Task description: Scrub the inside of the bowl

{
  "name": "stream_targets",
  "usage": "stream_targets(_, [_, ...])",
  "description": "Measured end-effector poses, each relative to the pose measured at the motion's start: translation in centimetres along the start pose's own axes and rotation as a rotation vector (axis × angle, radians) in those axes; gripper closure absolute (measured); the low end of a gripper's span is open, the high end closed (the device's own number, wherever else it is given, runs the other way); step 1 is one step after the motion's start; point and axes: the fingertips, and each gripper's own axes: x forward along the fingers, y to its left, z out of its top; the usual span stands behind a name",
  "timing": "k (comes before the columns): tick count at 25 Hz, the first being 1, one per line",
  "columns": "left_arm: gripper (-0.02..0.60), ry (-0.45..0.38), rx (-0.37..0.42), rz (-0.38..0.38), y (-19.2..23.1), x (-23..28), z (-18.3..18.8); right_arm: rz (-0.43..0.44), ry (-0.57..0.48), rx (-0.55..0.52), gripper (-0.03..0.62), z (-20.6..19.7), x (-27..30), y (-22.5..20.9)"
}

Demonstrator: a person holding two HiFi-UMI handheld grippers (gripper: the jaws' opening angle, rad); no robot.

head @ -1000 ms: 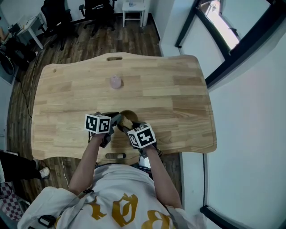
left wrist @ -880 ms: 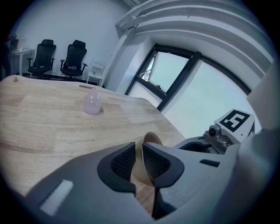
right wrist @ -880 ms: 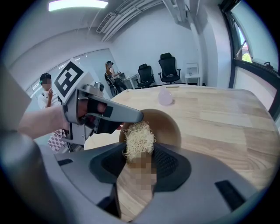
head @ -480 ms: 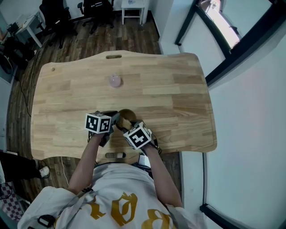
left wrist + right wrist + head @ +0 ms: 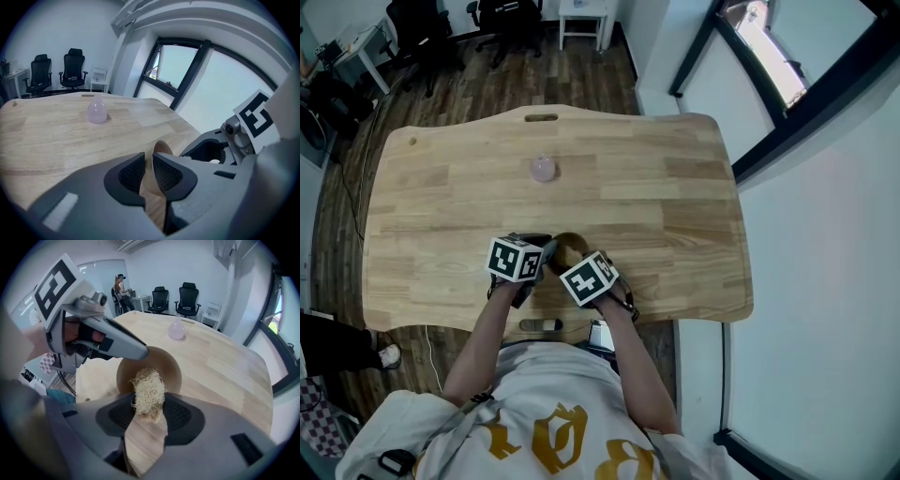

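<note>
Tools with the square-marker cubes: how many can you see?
2. The left tool pinches the rim of the brown bowl; the right tool, beside it, grips a pale scrubber at the bowl's opening.

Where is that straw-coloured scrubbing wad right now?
In the right gripper view, the fibre scrubber sits pinched in the right tongs, reaching into the brown bowl that the left tongs hold by its rim.
</note>
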Motion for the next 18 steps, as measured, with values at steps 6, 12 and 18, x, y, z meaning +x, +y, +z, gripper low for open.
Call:
stream_targets(6, [0.534, 0.008, -0.005, 0.0, -0.3, 0.0, 0.1, -0.044, -0.018, 0.036, 0.422, 0.3, -0.2, -1.2])
stream_targets(12, [0.534, 0.021, -0.003, -0.014, -0.7, 0.2, -0.2, -0.069, -0.056, 0.09, 0.422, 0.4, -0.4, -2.0])
stream_targets(18, [0.533, 0.027, -0.01, -0.037, -1.1, 0.5, -0.1, -0.103, -0.064, 0.074, 0.422, 0.4, -0.6, -2.6])
